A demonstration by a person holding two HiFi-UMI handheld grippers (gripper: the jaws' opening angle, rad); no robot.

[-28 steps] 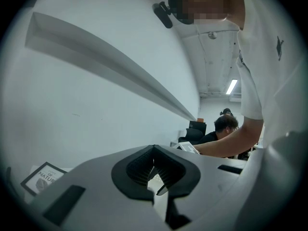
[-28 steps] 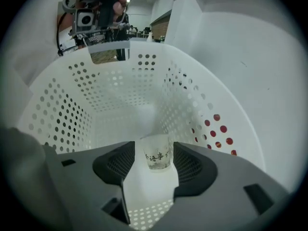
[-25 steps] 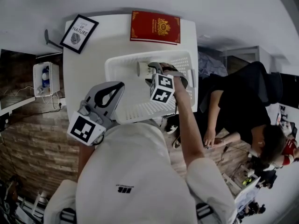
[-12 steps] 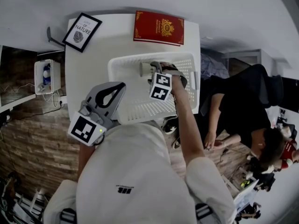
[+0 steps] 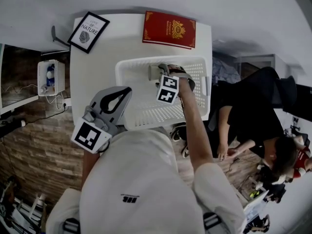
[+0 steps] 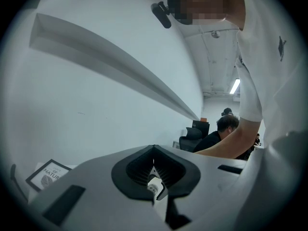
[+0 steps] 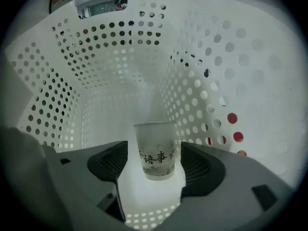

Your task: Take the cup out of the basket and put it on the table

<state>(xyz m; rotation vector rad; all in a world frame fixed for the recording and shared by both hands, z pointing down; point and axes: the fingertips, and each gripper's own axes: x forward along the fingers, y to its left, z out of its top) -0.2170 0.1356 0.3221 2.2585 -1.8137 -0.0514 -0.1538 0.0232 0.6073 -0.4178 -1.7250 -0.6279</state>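
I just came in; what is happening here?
A person reaches the right claw down into the white perforated plastic basket on the white table. Its jaws have just been opening and stand either side of the small whitish cup with black characters, not yet gripping it. The left claw is shut and empty, beside the basket.

You wear a white short-sleeved shirt (image 5: 141,179) with a small black logo (image 5: 130,197). Your left hand-held gripper (image 5: 127,89) and right hand-held gripper (image 5: 163,68) are grey, with black ribbed pads (image 7: 113,162) and white cubes (image 5: 91,135) bearing black square markers.
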